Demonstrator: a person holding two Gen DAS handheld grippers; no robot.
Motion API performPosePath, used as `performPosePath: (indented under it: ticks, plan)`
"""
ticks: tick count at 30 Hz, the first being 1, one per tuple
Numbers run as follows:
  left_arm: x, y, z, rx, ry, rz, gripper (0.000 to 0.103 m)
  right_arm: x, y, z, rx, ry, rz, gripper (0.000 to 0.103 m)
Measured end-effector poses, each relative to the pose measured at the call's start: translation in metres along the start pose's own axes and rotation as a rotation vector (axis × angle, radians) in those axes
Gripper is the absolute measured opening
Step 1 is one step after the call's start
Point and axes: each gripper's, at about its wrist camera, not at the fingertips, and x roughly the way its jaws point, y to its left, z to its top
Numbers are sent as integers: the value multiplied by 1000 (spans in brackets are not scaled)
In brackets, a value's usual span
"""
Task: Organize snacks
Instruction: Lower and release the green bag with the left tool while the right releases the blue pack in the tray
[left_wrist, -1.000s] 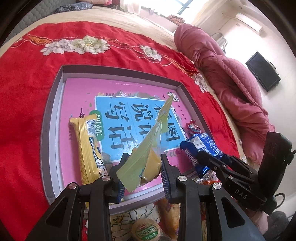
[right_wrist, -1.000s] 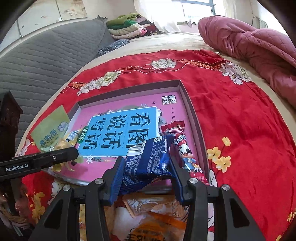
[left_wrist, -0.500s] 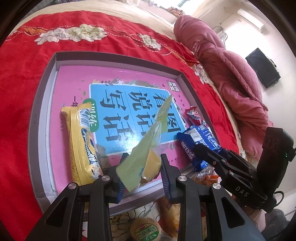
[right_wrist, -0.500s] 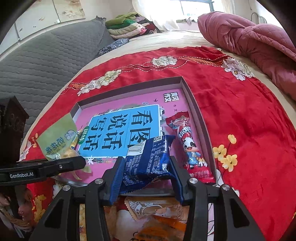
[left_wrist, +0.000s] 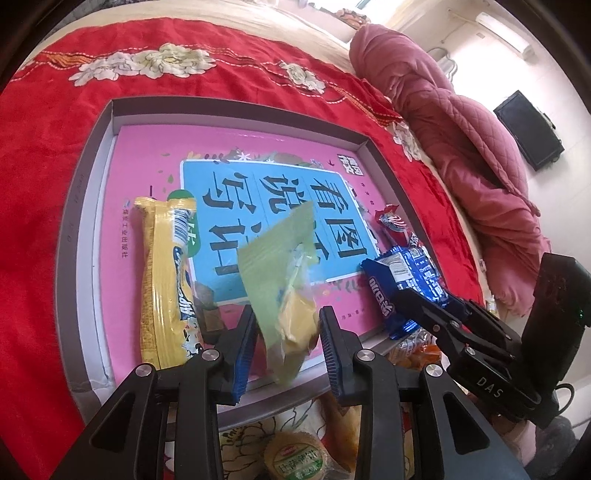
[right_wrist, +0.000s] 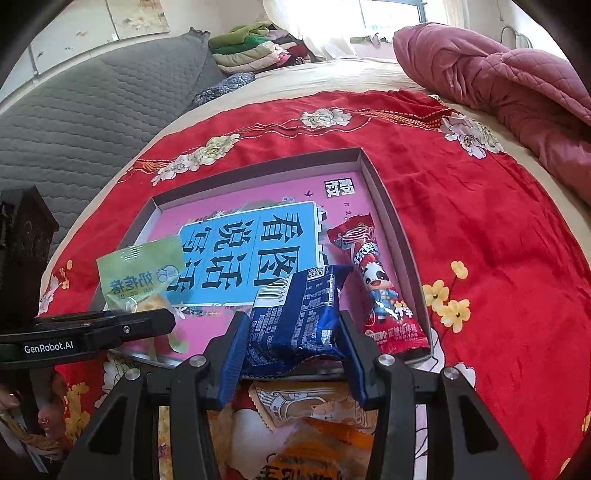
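A shallow grey box with a pink and blue printed bottom lies on the red bedspread. In it lie a long yellow snack packet on the left and a red stick snack on the right. My left gripper is shut on a pale green snack bag over the box's near edge. My right gripper is shut on a blue cookie packet over the near right part of the box.
Loose snacks lie on the bedspread below the grippers: a round green-labelled pack and orange and cream packets. A pink quilt lies at the right, a grey headboard and folded clothes at the far side.
Both grippers have moved forward over the box with their snacks. The green bag has tilted down and lies lower between the left fingers. The box looks nearer in both views.
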Motion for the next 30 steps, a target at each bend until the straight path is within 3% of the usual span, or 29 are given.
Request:
performPosePath:
  ticks: [6, 30]
  plan:
    - [-4, 2, 0, -2, -6, 8, 43, -3, -1, 0, 8, 4, -5, 48]
    - [-15, 0, 1, 3, -21, 6, 44, -23, -5, -2, 9, -7, -32, 49]
